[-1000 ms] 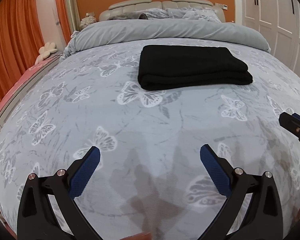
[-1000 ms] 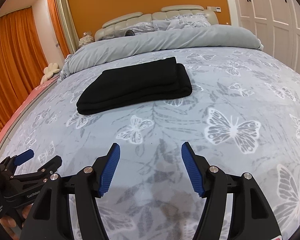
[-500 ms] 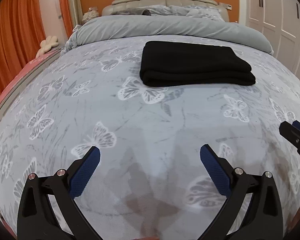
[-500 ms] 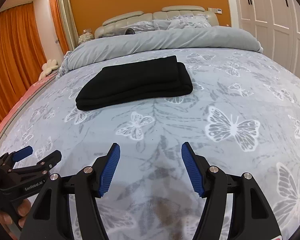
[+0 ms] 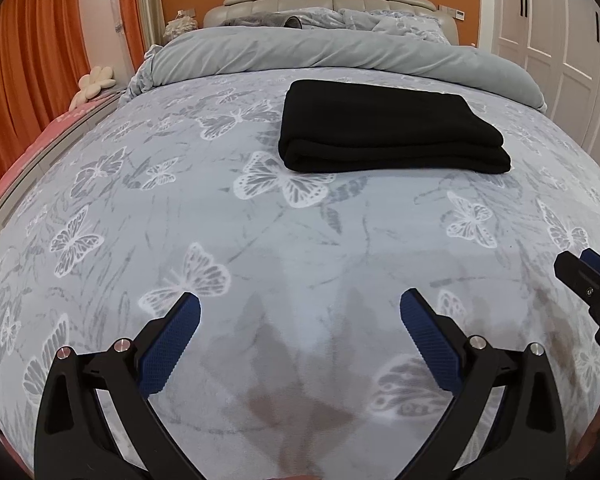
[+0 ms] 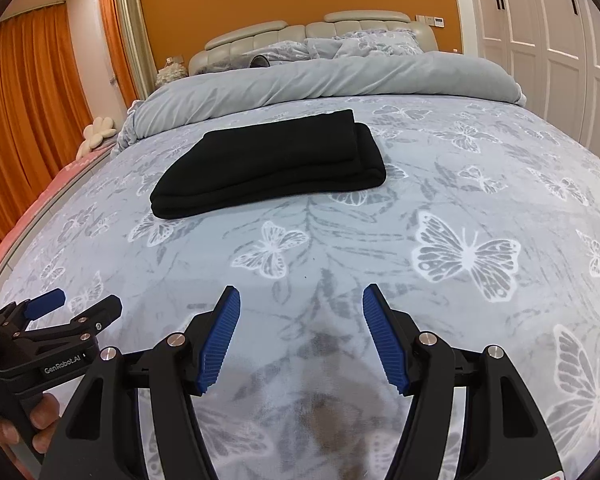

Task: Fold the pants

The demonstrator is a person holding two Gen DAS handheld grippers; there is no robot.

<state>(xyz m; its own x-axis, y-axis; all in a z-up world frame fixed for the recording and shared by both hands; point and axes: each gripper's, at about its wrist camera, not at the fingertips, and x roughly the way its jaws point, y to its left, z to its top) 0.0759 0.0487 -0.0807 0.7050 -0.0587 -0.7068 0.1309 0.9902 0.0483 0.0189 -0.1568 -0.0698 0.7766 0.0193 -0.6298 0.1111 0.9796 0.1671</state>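
The bed wears a butterfly-print cover; folded black pants lie on it, well beyond both open jaws, short of the rolled grey duvet.

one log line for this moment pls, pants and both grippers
pants: folded, on bed | left gripper: open, empty, short of pants | right gripper: open, empty, short of pants

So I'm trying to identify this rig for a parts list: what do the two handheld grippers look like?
Both match: the left gripper and the right gripper have black angular frames with cut-out slots, silver round pivot bolts, and two fingers faced with blue textured pads. White "GenRobot.AI" lettering marks the left gripper's body. No cables or sleeves show.
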